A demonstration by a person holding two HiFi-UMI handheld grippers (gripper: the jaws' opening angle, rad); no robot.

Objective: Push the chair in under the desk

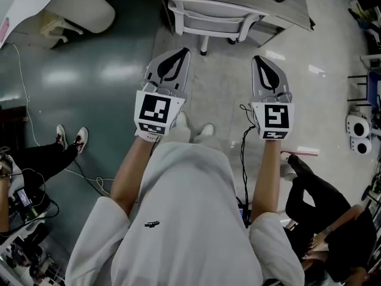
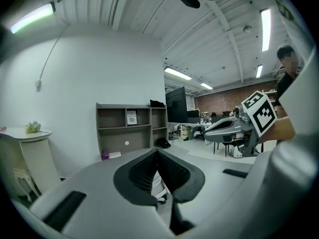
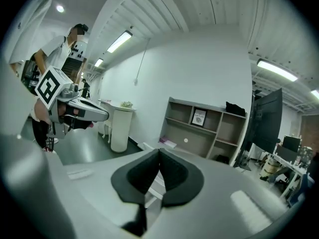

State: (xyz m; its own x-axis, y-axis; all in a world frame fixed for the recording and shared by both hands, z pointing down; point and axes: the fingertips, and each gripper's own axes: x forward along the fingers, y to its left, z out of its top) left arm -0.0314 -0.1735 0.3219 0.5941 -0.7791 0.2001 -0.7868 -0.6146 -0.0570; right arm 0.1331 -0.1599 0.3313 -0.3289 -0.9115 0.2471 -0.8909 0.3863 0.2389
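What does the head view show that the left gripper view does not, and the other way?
Only the head view: the person's white sweatshirt, the left gripper from above, and the dark-trousered legs of people beside. Only the left gripper view: the grey open shelf unit against the white wall, the ceiling strip lights, and the left gripper's dark fingers shut together, empty. Both: the right gripper, and the white chair, only a sliver behind the fingers in the left gripper view.

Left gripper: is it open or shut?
Shut. The left gripper shows its jaws meeting at the tips, with nothing held between them.
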